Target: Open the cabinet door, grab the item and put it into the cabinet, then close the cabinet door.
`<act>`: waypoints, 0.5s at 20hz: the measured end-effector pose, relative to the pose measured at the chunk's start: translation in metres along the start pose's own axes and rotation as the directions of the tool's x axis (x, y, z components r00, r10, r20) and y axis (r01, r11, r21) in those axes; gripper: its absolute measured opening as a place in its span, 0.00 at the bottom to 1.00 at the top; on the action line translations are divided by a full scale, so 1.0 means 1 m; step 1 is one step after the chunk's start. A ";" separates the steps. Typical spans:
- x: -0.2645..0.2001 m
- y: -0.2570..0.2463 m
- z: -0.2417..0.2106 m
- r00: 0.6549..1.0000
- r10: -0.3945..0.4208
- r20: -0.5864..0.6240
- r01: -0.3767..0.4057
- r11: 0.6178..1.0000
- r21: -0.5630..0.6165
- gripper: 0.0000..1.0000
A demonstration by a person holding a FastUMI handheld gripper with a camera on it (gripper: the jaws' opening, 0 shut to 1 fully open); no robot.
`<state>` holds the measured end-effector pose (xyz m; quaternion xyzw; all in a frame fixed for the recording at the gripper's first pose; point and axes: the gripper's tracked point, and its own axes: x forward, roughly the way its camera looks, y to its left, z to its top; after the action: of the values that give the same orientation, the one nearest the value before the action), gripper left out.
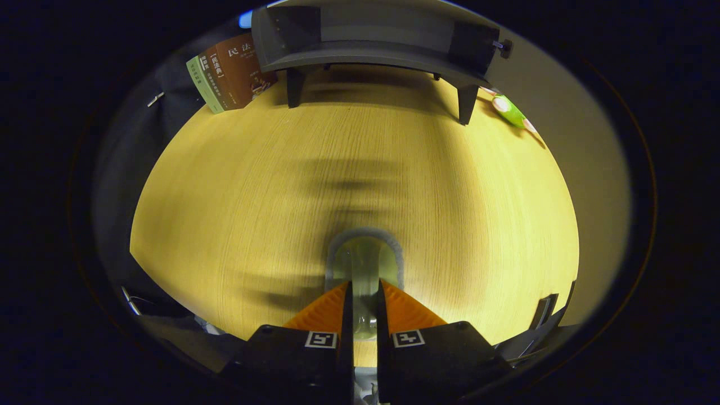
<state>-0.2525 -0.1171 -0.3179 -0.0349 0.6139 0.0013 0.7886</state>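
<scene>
The clear glass jar with a grey rim (364,264) sits pinched between the fingers of the hand-held gripper (364,306) — both press its sides, nearly closed, above the pale wooden table (236,202). Farther ahead, the dark grey cabinet on short legs (371,53) stands at the table's far edge — brown and green books (230,73) to its left, a small green object (509,111) to its right.

Wooden table (236,185), books (228,73) at back
</scene>
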 end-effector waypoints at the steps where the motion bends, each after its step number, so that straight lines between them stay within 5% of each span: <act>1: -0.001 -0.001 -0.001 1.000 -0.008 -0.002 0.008 1.000 -0.001 0.21; 10: -0.045 0.003 0.039 0.988 -0.031 0.154 0.026 0.999 0.036 0.21</act>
<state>-0.2258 -0.1097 -0.2647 -0.0302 0.5504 -0.0175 0.8342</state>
